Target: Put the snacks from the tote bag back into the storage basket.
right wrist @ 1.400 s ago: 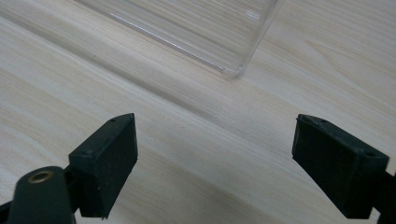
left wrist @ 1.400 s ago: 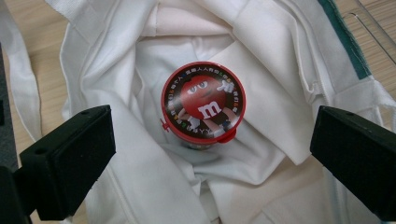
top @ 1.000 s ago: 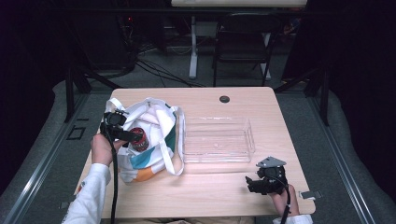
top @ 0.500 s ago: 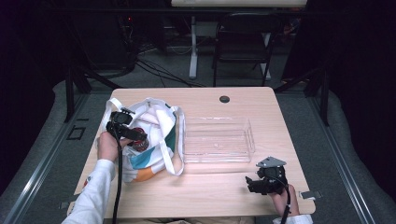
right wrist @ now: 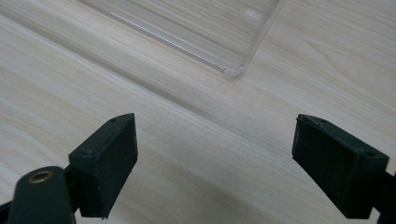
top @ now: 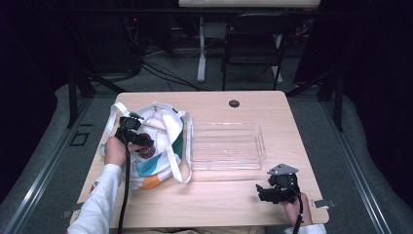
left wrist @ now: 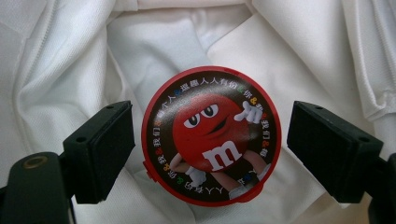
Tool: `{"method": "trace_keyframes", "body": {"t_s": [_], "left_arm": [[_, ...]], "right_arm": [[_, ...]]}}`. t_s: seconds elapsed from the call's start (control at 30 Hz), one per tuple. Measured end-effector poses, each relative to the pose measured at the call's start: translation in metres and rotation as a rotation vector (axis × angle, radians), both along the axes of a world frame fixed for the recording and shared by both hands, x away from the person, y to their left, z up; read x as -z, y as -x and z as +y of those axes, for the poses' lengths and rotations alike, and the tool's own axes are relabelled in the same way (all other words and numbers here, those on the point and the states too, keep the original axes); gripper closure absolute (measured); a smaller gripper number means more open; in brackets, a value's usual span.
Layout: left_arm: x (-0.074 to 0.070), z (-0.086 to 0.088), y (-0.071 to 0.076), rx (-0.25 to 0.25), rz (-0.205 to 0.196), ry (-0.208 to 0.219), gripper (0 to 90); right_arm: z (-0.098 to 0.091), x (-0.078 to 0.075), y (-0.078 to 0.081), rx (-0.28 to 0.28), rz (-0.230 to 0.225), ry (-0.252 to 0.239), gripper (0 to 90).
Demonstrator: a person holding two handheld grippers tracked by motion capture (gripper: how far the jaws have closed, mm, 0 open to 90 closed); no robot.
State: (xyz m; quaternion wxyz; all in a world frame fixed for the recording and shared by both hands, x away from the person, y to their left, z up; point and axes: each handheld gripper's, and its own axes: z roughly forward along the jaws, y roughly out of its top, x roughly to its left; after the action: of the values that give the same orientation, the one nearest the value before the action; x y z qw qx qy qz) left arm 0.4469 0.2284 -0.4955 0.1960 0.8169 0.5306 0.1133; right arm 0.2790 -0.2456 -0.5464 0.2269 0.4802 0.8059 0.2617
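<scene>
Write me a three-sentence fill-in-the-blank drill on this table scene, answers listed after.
1. The left gripper has its jaws open on either side of a round red ____, not yet touching it.
2. That round thing lies inside the white ____ bag.
3. The right gripper hovers, jaws open, over bare wood near a corner of the clear plastic ____.

Missing words: candy tin; tote; tray

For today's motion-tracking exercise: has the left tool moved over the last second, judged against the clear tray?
Yes. The left tool has shifted toward the clear tray and slightly nearer the person, further over the white bag. Its jaws stand open either side of the red-lidded candy tub.
</scene>
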Motion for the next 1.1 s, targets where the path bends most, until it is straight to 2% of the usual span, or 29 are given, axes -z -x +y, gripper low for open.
{"method": "trace_keyframes", "body": {"t_s": [0.4,0.67,0.8,1.1], "left_arm": [[0.0058,-0.0014,-0.0036,0.002,0.032,-0.013,15.8],[0.0065,-0.0030,-0.0034,0.008,0.045,-0.027,22.1],[0.0068,-0.0027,-0.0030,0.006,0.039,-0.033,25.4],[0.0062,-0.0038,-0.0018,0.017,0.032,-0.040,25.8]], "right_arm": [[0.0000,0.0000,0.0003,0.004,-0.004,-0.003,13.8],[-0.0002,-0.0002,0.0004,0.001,-0.005,-0.003,13.8],[-0.0002,-0.0002,0.0004,0.001,-0.006,-0.004,13.8],[-0.0001,-0.0002,0.0003,0.001,-0.005,-0.003,13.8]]}}
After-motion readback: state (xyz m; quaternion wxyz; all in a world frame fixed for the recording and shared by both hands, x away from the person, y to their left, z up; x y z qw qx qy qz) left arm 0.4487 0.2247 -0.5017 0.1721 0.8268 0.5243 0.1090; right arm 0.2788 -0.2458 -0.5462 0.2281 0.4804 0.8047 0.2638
